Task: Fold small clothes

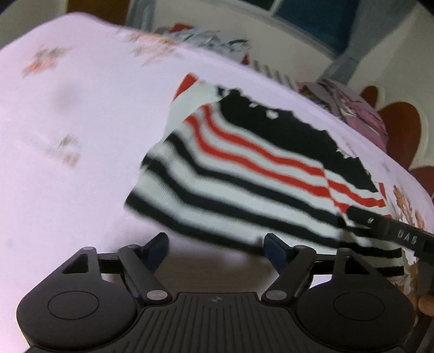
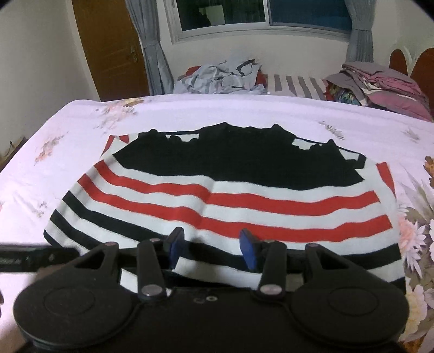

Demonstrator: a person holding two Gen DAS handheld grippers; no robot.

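Observation:
A small knit sweater point(image 2: 217, 195) with red, black and white stripes and a black top lies flat on the pink floral bedsheet point(image 2: 190, 111). It also shows in the left wrist view point(image 1: 244, 168), blurred. My right gripper point(image 2: 211, 247) is open, its blue-padded fingers just above the sweater's near hem. My left gripper point(image 1: 214, 249) is open and empty, hovering at the sweater's near left corner. The right gripper's finger point(image 1: 390, 228) shows in the left wrist view at the sweater's right edge.
A heap of grey-blue clothes point(image 2: 219, 76) and a stack of folded purple and grey clothes point(image 2: 379, 84) lie at the far side of the bed. A wooden door point(image 2: 108, 46), a window point(image 2: 260, 13) and the headboard point(image 2: 417, 62) stand behind.

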